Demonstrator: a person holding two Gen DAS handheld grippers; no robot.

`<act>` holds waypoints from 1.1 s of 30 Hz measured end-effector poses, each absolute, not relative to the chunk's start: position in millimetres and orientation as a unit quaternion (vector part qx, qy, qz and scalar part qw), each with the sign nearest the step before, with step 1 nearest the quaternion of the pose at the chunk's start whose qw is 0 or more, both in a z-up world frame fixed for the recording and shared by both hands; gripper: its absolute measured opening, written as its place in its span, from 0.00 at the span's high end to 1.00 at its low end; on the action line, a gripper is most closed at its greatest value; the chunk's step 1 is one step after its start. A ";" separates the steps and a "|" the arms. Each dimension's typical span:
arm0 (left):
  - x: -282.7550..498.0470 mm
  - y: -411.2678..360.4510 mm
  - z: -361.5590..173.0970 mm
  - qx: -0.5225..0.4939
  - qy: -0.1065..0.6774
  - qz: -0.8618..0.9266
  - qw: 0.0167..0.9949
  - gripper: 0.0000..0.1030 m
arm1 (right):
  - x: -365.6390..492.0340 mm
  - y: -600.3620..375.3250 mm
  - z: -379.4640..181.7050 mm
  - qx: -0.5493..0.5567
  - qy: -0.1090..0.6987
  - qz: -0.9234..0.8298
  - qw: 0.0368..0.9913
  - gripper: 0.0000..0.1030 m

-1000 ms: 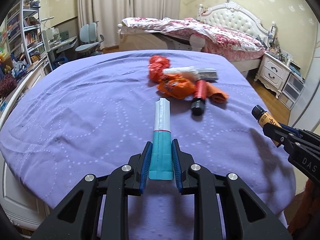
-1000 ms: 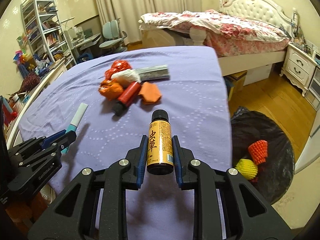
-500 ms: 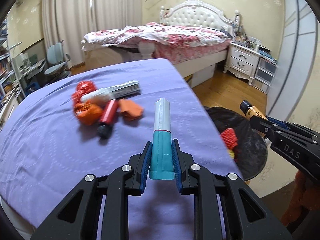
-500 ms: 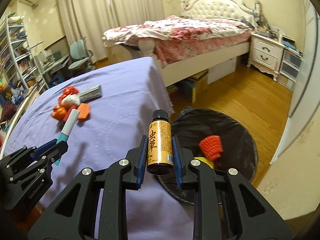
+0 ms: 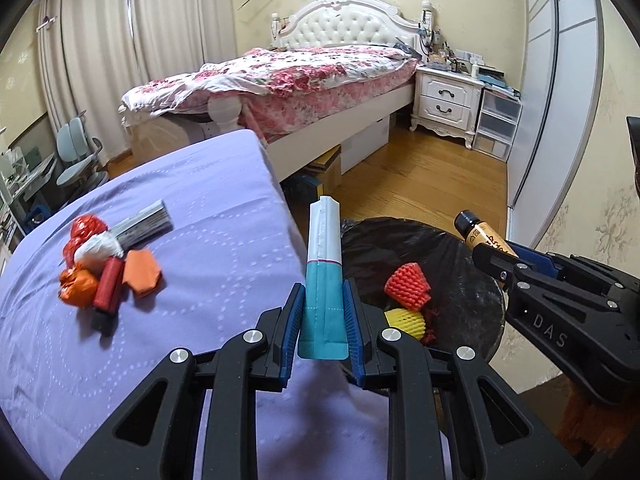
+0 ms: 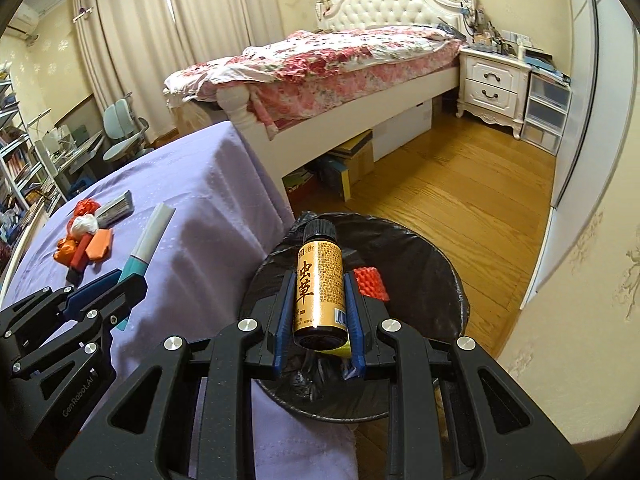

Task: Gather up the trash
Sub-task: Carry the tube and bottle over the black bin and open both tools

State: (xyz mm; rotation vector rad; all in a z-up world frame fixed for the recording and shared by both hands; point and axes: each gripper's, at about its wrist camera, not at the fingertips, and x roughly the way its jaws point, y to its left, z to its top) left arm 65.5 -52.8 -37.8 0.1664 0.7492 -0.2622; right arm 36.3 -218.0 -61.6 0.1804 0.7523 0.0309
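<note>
Left gripper (image 5: 323,320) clamped on a teal-and-white sachet (image 5: 323,276), held lengthwise between the blue pads, its tip out over the edge of the purple-covered table (image 5: 180,320). Right gripper (image 6: 320,312) closed on a small gold bottle (image 6: 319,280) with black cap, directly above the bin (image 6: 440,280).

Bin is round, lined with a black bag, on the wood floor just beside the table. Inside: red foam net (image 5: 408,286), yellow foam net (image 5: 405,322) below it. In the right wrist view the bottle and fingers hide most of both.

Remaining trash on the table, clustered: red crumpled wrappers (image 5: 86,226), white wad (image 5: 98,252), grey flat pack (image 5: 146,226), orange pieces (image 5: 142,272), red tube (image 5: 108,288). Print on the pack unreadable.
</note>
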 end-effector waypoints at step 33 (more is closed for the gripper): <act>64.7 7.2 -35.7 0.056 0.369 -0.038 0.927 0.31 | 40.2 -206.4 -64.8 0.088 0.371 0.002 0.925 0.44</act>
